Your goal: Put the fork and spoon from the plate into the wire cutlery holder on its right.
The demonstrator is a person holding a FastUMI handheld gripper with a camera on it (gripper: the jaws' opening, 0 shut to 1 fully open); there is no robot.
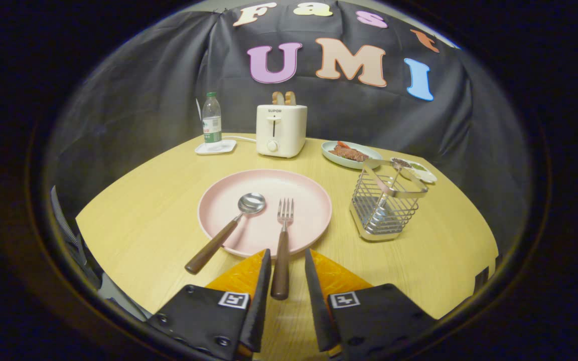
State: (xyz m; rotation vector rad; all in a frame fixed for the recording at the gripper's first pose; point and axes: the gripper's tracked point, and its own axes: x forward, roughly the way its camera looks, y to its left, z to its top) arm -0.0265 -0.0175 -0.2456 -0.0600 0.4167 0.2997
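On the left, a spoon (pixel 229 229) with a polished bowl and dark wooden handle is lying across the rim of a smooth pink plate (pixel 309 200), handle overhanging the pale wood-grain table (pixel 143 215). Beside it the fork (pixel 282 245) is resting tines-up-plate, its rounded handle being straddled by the gripper (pixel 287 260) — jaws parted narrowly, apparently not yet pressing. The handle is probably best pinched squarely at mid-length, so the slick wood is not left twisting. To the right, the wire cutlery holder (pixel 387 203) — an open metal grid — is standing upright, waiting.
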